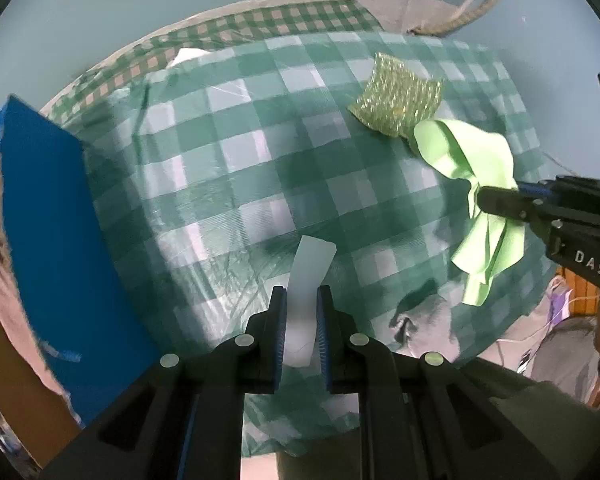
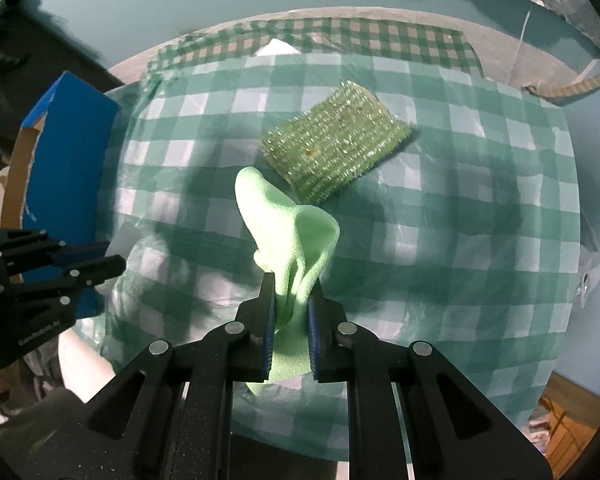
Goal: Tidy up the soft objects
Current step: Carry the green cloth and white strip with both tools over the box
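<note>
A light green cloth (image 2: 296, 236) is pinched between the jaws of the right gripper (image 2: 291, 304), low in the centre of the right wrist view, its folds rising above the fingertips; in the left wrist view the same cloth (image 1: 472, 156) is seen at the right edge, hanging from the right gripper (image 1: 496, 200) over the table. A pale white strip (image 1: 310, 276) of soft material is clamped between the fingers of the left gripper (image 1: 302, 300), at the lower centre of that frame. A glittery green scrubbing sponge (image 2: 332, 140) is laid on the green checked tablecloth (image 2: 460, 240), just above the cloth and right of centre. A blue cardboard box (image 1: 52, 232) is stood at the left edge of the table, beside the left gripper (image 2: 100, 264)
</note>
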A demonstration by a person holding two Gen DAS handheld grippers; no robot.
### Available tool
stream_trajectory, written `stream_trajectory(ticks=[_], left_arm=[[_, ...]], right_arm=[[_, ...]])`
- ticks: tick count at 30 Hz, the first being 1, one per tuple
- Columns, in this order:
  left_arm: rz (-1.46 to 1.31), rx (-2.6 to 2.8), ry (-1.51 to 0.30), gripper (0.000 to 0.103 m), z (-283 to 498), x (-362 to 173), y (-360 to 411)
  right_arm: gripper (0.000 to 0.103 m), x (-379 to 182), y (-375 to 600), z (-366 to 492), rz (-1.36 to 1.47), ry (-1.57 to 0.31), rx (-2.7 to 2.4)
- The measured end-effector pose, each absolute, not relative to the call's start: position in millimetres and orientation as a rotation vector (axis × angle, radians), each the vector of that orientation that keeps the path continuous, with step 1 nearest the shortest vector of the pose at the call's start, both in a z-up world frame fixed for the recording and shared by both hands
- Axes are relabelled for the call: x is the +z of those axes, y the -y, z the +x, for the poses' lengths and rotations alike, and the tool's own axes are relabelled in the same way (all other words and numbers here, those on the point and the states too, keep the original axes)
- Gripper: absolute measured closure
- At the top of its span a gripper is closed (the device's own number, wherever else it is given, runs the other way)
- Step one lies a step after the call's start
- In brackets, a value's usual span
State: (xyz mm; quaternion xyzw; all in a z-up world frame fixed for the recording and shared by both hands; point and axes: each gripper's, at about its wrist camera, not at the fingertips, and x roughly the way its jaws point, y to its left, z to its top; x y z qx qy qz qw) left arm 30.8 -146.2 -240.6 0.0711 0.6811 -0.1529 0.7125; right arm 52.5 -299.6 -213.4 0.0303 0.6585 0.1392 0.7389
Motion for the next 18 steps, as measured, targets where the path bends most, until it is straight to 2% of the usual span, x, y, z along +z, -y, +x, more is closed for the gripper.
stream_trajectory(ticks=[18], left_arm=[[0.075,-0.285,-1.409,0.089,22,-178,109]], right_arm=[[0.091,-155,277,54,0.029,-1.37,0.388]])
